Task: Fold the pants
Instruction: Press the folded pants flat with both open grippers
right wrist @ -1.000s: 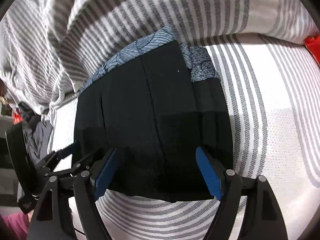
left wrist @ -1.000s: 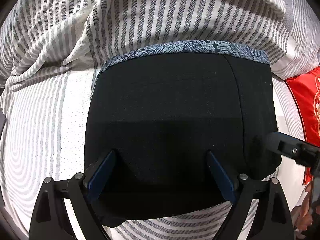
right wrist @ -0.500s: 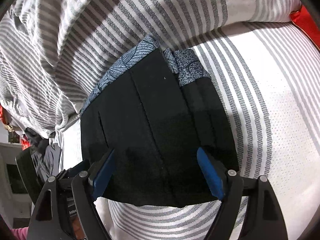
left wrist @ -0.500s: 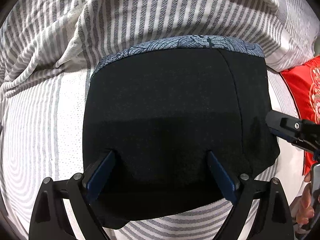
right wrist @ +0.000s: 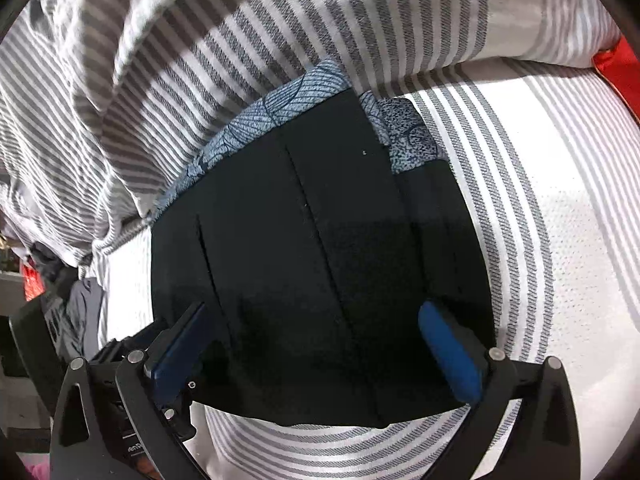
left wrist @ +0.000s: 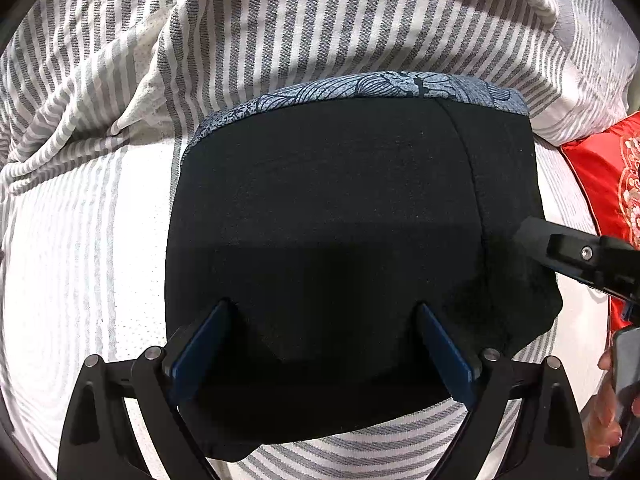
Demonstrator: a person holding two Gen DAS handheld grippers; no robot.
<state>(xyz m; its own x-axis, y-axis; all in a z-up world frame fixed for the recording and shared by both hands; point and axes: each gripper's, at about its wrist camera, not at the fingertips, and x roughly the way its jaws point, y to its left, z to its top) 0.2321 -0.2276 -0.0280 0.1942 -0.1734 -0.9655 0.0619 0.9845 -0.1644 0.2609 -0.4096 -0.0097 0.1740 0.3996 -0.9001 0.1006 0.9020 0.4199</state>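
Observation:
The black pants (left wrist: pixel 340 216) lie folded in a compact rectangle on the striped bed, with a blue patterned waistband (left wrist: pixel 360 88) along the far edge. My left gripper (left wrist: pixel 324 316) is open, its blue pads over the near part of the fold, holding nothing. The pants also show in the right wrist view (right wrist: pixel 304 248), with the waistband (right wrist: pixel 280 108) at the far edge. My right gripper (right wrist: pixel 316 316) is open over the near edge, holding nothing. The right gripper's black body (left wrist: pixel 580 256) reaches in at the pants' right edge.
The bed sheet (left wrist: pixel 72 272) is white with grey stripes. A crumpled striped duvet (left wrist: pixel 200 40) lies beyond the pants. A red embroidered cushion (left wrist: pixel 608 184) sits at the right. Dark clothing (right wrist: pixel 76 312) lies off the bed's left side.
Both grippers have stayed open over the folded pants. The right wrist view has shifted, the pants now sitting slightly lower and more central. The pants have not visibly moved.

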